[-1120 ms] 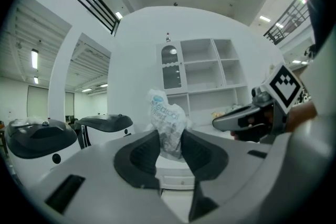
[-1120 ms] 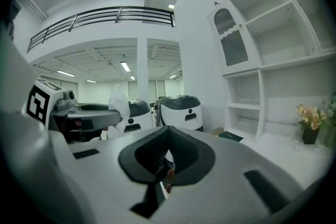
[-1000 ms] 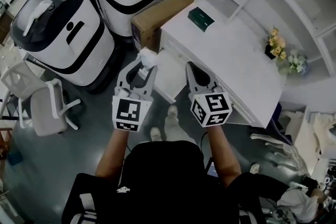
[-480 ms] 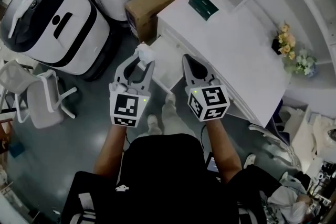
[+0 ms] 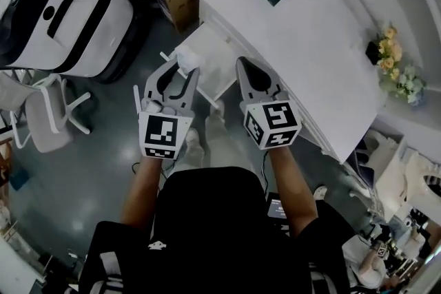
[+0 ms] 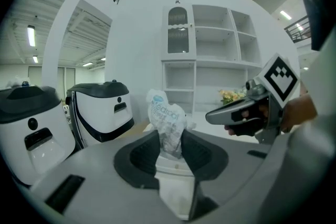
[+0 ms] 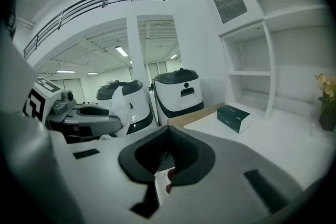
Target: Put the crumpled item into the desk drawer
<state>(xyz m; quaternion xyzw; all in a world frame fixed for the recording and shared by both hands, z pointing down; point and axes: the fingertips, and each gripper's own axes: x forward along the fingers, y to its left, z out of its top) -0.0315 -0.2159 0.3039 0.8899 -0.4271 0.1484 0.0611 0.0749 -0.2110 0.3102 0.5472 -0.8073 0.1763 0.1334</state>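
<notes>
White crinkled plastic, the crumpled item, is sitting pinched in the left claw, which is clenching its lower part while the printed top is sticking up past the tips. From above it is showing over the left edge of the open drawer, at the left end of the worktop. The right claw is hovering just beside, clamped together on nothing. Delivery looks to be the step in hand; next the left claw is needing to dip into the drawer and let go.
</notes>
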